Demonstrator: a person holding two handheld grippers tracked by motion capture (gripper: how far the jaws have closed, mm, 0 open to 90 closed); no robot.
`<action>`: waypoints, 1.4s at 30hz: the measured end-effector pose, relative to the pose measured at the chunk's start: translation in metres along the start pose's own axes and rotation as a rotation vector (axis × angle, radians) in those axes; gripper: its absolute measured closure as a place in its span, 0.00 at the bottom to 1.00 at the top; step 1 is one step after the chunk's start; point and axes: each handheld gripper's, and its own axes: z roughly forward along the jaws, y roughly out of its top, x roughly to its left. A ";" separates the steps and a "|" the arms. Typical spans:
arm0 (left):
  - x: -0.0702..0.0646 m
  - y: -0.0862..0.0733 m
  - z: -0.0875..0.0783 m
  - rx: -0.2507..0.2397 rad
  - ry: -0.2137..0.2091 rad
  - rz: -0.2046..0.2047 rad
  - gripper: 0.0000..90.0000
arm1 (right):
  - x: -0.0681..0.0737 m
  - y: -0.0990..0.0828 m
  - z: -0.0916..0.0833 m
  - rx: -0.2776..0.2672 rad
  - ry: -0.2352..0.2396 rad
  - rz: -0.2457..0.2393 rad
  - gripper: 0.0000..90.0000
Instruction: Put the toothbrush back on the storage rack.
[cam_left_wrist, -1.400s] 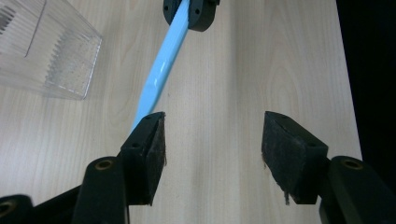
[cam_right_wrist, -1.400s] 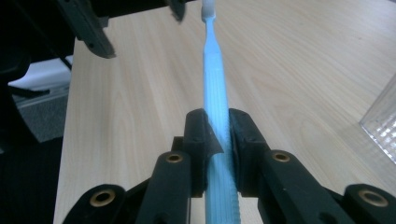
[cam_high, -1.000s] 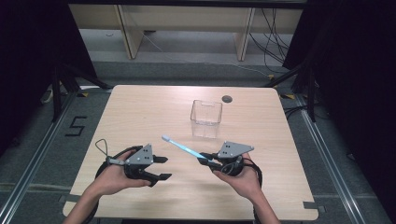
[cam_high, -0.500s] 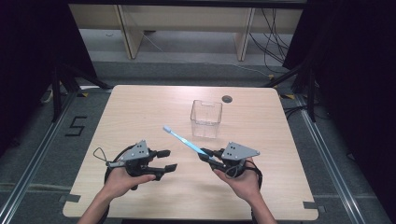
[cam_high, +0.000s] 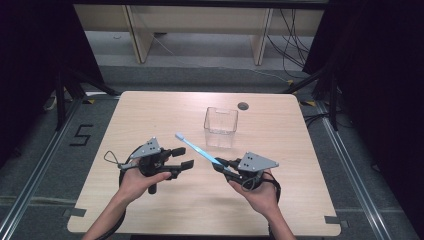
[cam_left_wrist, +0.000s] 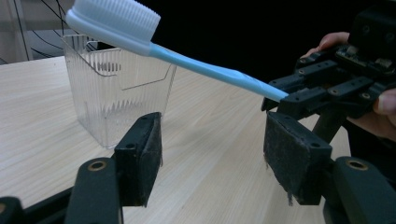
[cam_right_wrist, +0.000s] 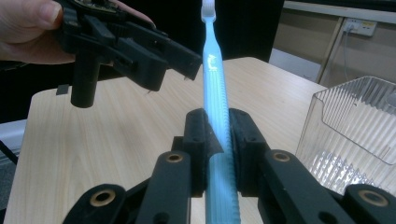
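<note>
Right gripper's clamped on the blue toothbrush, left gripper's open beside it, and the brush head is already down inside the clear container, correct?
Not inside. The high view shows the toothbrush head in the air, short of the clear container. The right gripper does clamp it, and the left gripper is open.

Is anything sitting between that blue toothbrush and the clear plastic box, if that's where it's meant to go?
Nothing visible does. The right gripper holds the toothbrush by its handle, raised over bare table, and the clear box stands open-topped just beyond it. The open left gripper is off to the side, not in between.
</note>
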 end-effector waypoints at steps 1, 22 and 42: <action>0.000 0.001 0.003 -0.002 0.010 0.001 0.41 | 0.002 0.001 0.000 -0.008 0.006 0.028 0.87; -0.005 0.010 0.024 -0.074 -0.019 -0.069 0.48 | 0.001 0.003 0.008 -0.022 -0.032 -0.011 0.87; -0.012 0.016 0.038 -0.131 -0.004 -0.155 0.74 | 0.007 0.000 0.015 0.067 -0.095 -0.015 0.87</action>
